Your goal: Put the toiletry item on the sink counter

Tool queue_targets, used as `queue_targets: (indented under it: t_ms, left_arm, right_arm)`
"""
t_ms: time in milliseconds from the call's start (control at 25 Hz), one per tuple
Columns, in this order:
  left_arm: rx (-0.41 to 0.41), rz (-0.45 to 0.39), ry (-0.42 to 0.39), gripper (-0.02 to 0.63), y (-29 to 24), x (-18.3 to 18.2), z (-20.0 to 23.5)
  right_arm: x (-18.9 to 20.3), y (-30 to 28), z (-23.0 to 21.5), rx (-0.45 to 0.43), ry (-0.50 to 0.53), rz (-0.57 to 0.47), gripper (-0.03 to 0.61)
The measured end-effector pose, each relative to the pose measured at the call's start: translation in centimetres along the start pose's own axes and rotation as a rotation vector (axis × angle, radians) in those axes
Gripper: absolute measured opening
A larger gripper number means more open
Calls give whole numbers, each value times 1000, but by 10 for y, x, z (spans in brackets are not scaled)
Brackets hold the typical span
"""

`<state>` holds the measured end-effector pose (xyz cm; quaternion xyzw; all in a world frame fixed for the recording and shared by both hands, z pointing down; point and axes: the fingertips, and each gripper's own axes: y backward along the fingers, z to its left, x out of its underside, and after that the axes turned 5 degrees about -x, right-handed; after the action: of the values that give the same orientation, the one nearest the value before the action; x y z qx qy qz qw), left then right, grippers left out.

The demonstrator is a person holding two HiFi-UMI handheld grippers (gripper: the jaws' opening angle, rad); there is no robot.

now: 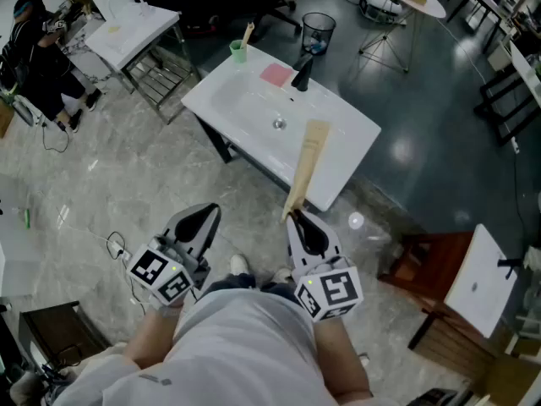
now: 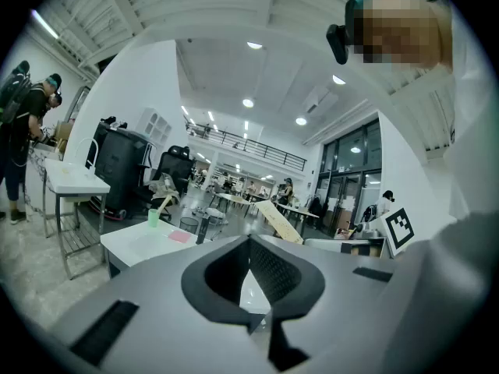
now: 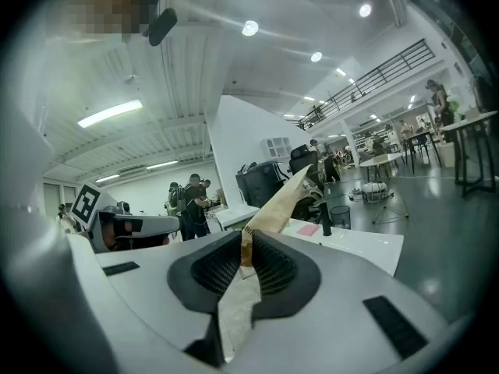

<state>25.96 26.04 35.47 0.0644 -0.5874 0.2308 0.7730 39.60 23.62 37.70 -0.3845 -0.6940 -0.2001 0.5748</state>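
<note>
The right gripper pinches the long tan packet tight. It should lay the packet flat past the sink counter's near edge. The left gripper is closed, holding nothing.

Left tongs: jaws together at the tips, nothing between them. Beyond them we note a white sink bench carrying a green cup with a stick in it, a flat pink item and a black tap. A tan packet slants upward, right of the tap. A person stands far left beside a white table.
</note>
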Motion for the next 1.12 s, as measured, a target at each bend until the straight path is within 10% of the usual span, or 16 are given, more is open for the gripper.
queue_targets:
  t_ms: [1120]
  left_arm:
    - [-39, 20, 57, 15, 92, -17, 180]
  right_arm:
    - [3, -151, 91, 34, 20, 8, 51]
